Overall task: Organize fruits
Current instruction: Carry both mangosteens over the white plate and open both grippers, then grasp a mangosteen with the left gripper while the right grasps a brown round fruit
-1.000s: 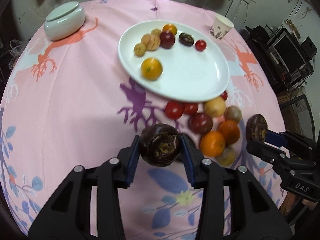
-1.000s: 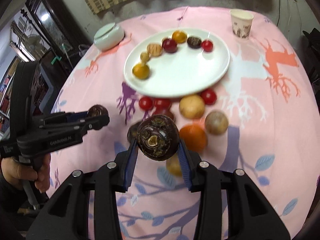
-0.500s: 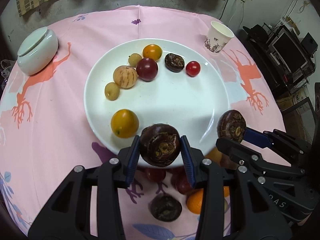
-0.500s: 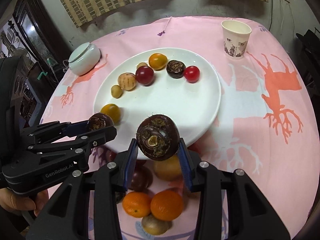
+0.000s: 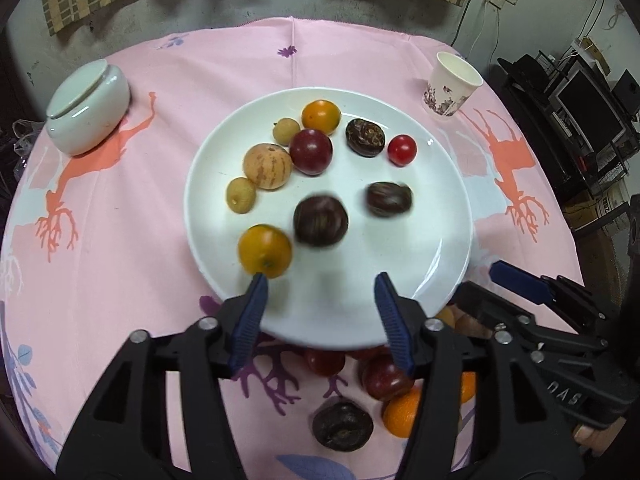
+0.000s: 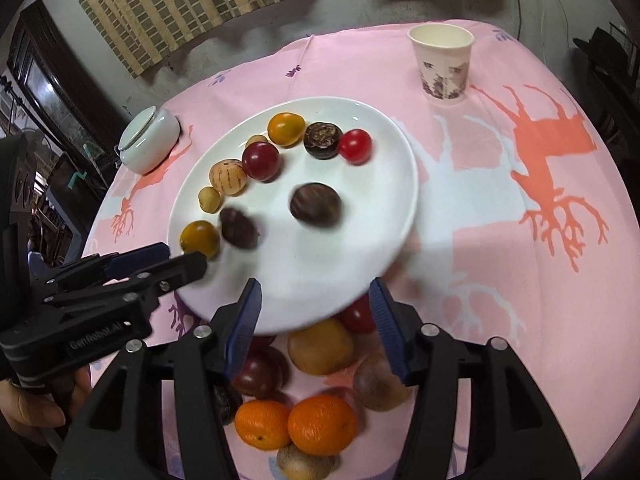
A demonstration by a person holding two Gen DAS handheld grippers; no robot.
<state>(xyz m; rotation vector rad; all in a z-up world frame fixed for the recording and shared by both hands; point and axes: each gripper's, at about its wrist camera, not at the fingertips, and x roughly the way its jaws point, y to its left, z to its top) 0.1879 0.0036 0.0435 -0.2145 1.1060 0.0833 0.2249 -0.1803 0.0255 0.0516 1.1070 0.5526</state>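
Note:
Two dark round fruits lie blurred on the white plate (image 5: 448, 280). One dark fruit (image 5: 320, 220) is just ahead of my left gripper (image 5: 320, 284), whose jaws are opening with nothing between them. The other dark fruit (image 6: 316, 204) lies ahead of my right gripper (image 6: 315, 292), whose jaws are also opening and empty. Both grippers hover over the plate's near rim (image 6: 360, 296). In the right wrist view the left gripper (image 6: 180, 258) reaches in from the left, beside the first dark fruit (image 6: 239, 228). Several more fruits curve along the plate's far side.
A pile of loose fruit, with oranges (image 6: 322, 424) and plums (image 5: 386, 378), lies on the pink cloth under the grippers. A paper cup (image 5: 452, 84) stands at the far right, and a white lidded jar (image 5: 88, 112) at the far left. A person's hand (image 6: 24, 408) holds the left gripper.
Both grippers carried a dark fruit from the loose pile to over the plate, then opened. The two fruits have left the jaws and now lie blurred on the plate.

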